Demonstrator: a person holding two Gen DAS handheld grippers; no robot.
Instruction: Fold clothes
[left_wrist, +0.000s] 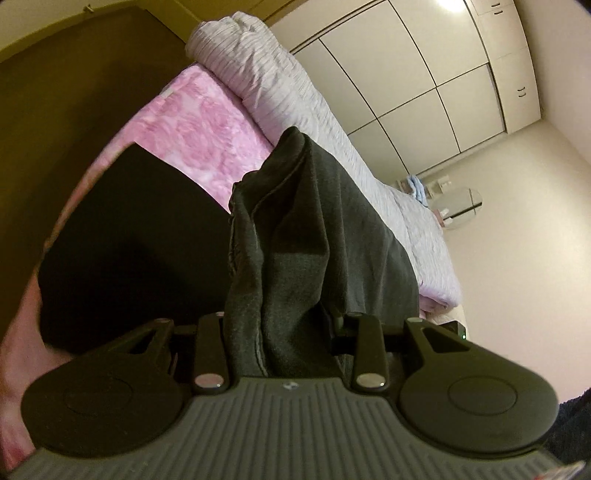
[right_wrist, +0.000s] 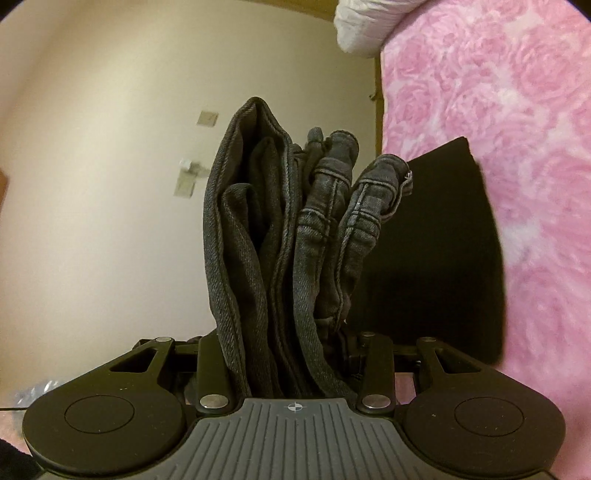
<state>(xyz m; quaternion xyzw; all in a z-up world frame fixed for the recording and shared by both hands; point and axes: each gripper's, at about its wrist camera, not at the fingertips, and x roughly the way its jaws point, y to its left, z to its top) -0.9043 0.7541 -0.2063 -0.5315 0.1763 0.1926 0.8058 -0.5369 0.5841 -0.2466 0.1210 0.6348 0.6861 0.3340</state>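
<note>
A pair of dark grey jeans (left_wrist: 303, 236) is bunched between the fingers of my left gripper (left_wrist: 284, 332), which is shut on the cloth and holds it up over the bed. My right gripper (right_wrist: 291, 343) is shut on another bunch of the same jeans (right_wrist: 288, 236), with stitched hems sticking up. A flat folded black garment (left_wrist: 133, 243) lies on the pink floral bedspread (left_wrist: 192, 125), left of the left gripper. In the right wrist view the black garment (right_wrist: 436, 258) lies just right of the jeans on the bedspread (right_wrist: 517, 110). The fingertips are hidden by the cloth.
A rolled pale lilac striped quilt (left_wrist: 280, 92) lies along the far side of the bed. White wardrobe doors (left_wrist: 424, 74) stand behind it, with a small round table (left_wrist: 461, 206) by the wall. A cream wall (right_wrist: 110, 147) with switch plates shows in the right wrist view.
</note>
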